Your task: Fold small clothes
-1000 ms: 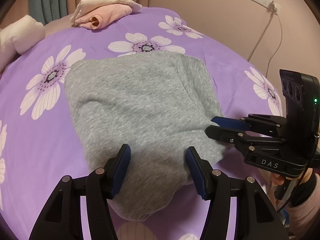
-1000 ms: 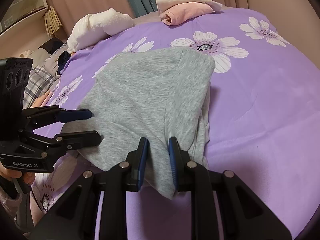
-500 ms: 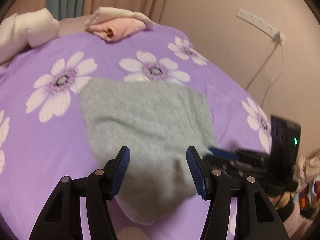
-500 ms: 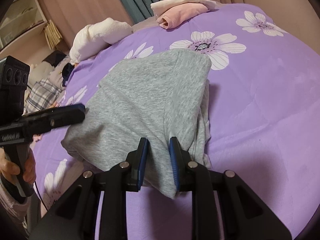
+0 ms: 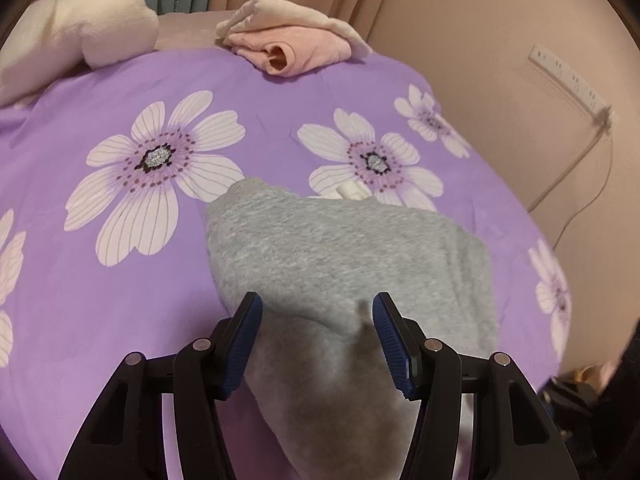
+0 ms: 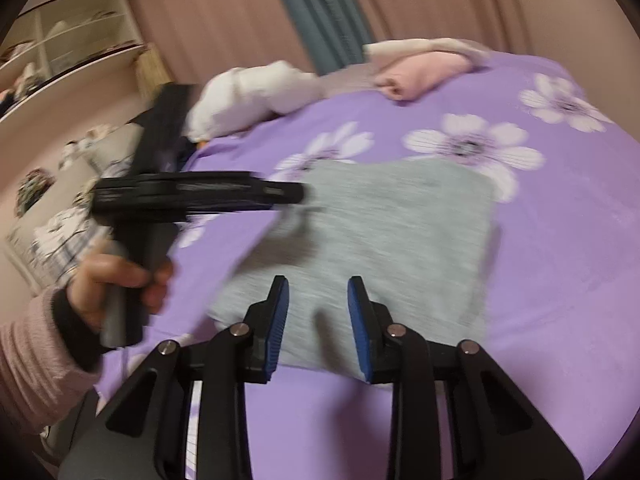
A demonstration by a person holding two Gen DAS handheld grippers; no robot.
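Gray garment (image 6: 384, 248) lay folded on the purple flowered bed (image 6: 560, 280), toward the near edge, roughly a squarish bundle. In the left wrist view part of it (image 5: 344, 264) hung up toward the camera between the left claw's fingers. Left claw (image 5: 318, 344) stood apart with the gray cloth between its pads; whether the pads actually pinched it I couldn't tell. Right claw (image 6: 318, 324) was opening, jaws apart over the near hem, pads off the cloth. Left hand (image 6: 116, 280) gripped its handle at the bed's left side.

Step looked like: one fold just laid, the right side releasing. A pink folded piece (image 5: 296, 52) sat at the far edge, probably the done pile.

Next move likely called for a fresh hold on an edge for another fold, or lifting the bundle toward that pile. View was blurred, so edges were uncertain.
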